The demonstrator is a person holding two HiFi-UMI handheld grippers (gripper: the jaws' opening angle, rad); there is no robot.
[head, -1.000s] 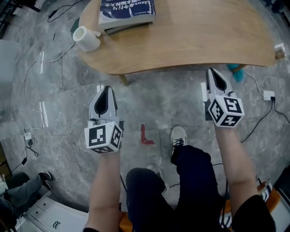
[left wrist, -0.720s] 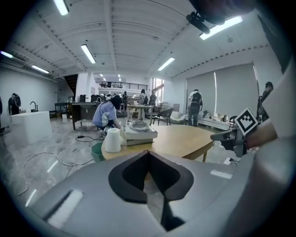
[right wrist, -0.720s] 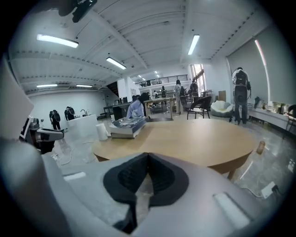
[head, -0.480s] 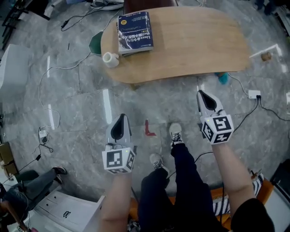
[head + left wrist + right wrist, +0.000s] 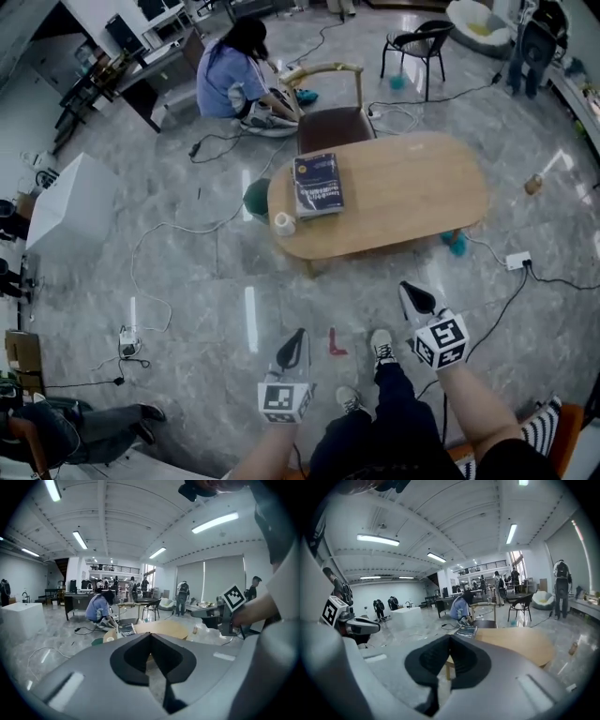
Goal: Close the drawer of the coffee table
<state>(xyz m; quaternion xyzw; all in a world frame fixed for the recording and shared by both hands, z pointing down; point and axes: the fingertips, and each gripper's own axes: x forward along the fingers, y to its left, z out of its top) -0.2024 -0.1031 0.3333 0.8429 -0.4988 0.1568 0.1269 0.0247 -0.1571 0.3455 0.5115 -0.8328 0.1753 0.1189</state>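
The oval wooden coffee table (image 5: pixel 412 192) stands on the grey floor well ahead of me, with a dark blue book (image 5: pixel 319 185) and a white cup (image 5: pixel 283 223) on its left part. No drawer shows in any view. My left gripper (image 5: pixel 298 337) and right gripper (image 5: pixel 411 293) hang over the floor short of the table, both shut with nothing in them. In the left gripper view the shut gripper (image 5: pixel 151 636) points at the table (image 5: pixel 164 629) and book (image 5: pixel 126 630). The right gripper view shows its shut gripper (image 5: pixel 450 639) before the table (image 5: pixel 520 641).
A brown chair (image 5: pixel 333 127) stands behind the table, and a person (image 5: pixel 232 77) crouches beyond it. Cables and a power strip (image 5: pixel 517 260) lie on the floor, with a red tape mark (image 5: pixel 335 342) by my feet. A white box (image 5: pixel 70 202) stands at left.
The head view has pulled up and back, so the table now looks small and far and the whole room shows. Both grippers rose with it and stayed shut.
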